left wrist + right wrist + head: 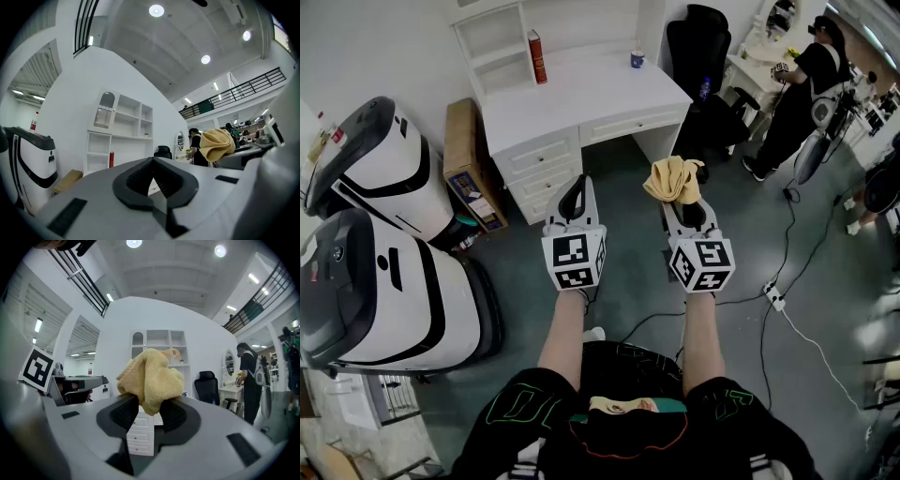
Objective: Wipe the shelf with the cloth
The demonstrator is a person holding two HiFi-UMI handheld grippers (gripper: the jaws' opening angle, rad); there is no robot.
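A white desk (591,94) with a shelf unit (492,42) on its back left stands ahead of me; a red bottle (536,56) and a blue cup (637,59) stand on the desk. My right gripper (682,201) is shut on a bunched yellow cloth (672,178), held in the air short of the desk. In the right gripper view the cloth (150,378) bulges up out of the right gripper (149,405), with the shelf (159,345) behind it. My left gripper (573,194) hangs beside it, shut and holding nothing. The left gripper view shows the left gripper (152,163), the shelf (119,136) and the cloth (218,144).
Two large white machines (380,234) stand at the left, with a cardboard box (469,169) against the desk's side. A black chair (698,42) sits right of the desk. A person (806,89) stands at the far right. Cables and a power strip (773,296) lie on the floor.
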